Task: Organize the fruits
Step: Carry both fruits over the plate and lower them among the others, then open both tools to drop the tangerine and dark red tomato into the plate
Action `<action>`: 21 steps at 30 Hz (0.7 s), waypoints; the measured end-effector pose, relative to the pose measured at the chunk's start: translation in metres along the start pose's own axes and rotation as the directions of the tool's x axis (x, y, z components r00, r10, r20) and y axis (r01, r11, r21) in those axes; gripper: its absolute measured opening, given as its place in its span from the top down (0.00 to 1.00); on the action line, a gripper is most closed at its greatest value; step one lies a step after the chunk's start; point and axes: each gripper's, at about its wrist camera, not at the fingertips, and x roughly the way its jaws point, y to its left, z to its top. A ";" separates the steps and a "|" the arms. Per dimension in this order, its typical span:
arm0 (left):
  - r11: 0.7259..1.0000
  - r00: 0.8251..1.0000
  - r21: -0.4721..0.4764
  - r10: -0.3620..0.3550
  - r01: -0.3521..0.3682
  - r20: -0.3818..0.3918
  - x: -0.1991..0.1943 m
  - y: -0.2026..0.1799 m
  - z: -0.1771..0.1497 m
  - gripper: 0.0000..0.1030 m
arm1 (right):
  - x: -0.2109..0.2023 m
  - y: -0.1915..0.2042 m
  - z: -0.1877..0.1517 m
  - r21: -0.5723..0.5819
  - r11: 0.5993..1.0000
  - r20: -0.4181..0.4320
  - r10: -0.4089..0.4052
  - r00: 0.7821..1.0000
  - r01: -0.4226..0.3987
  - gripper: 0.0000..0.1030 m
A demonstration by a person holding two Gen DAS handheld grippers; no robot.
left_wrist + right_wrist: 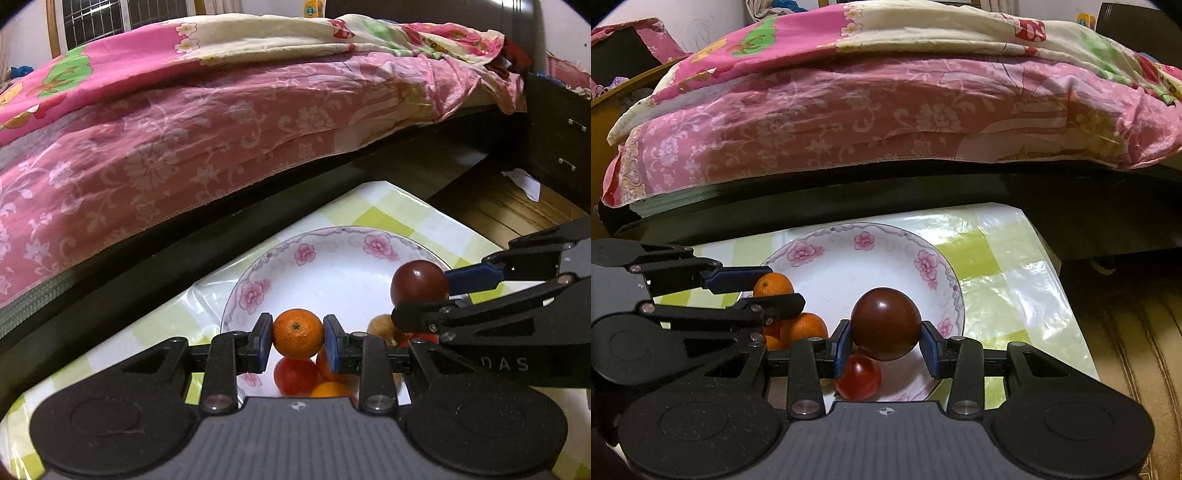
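My left gripper (298, 334) is shut on a small orange (297, 333) and holds it above the near rim of a white plate with pink flowers (321, 258). My right gripper (885, 341) is shut on a dark red round fruit (885, 323), also above the plate (849, 258). In the left wrist view the right gripper (424, 295) comes in from the right with that dark fruit (419, 282). In the right wrist view the left gripper (764, 291) holds the orange (773, 285) at the left. A red tomato (858, 376), more oranges (805, 328) and a tan fruit (382, 325) lie on the plate.
The plate sits on a table with a glossy green-and-white checked cloth (1004, 280). A bed with a pink floral cover (184, 140) and dark frame runs right behind the table. Wooden floor (498, 206) and a dark drawer unit (557, 133) are at the right.
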 end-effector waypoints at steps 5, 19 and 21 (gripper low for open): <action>1.000 1.000 0.004 0.001 -0.001 0.001 0.005 0.001 0.004 0.63 | 0.004 -0.002 0.002 0.000 1.000 -0.002 0.004 1.000 -0.004 0.63; 1.000 1.000 0.000 0.011 -0.011 -0.010 0.012 0.002 0.010 0.59 | 0.004 -0.003 0.005 -0.011 1.000 0.008 -0.001 1.000 0.001 0.62; 1.000 1.000 0.000 0.013 -0.013 -0.010 0.012 0.002 0.011 0.58 | 0.003 -0.005 0.006 -0.009 1.000 0.008 0.000 1.000 0.000 0.62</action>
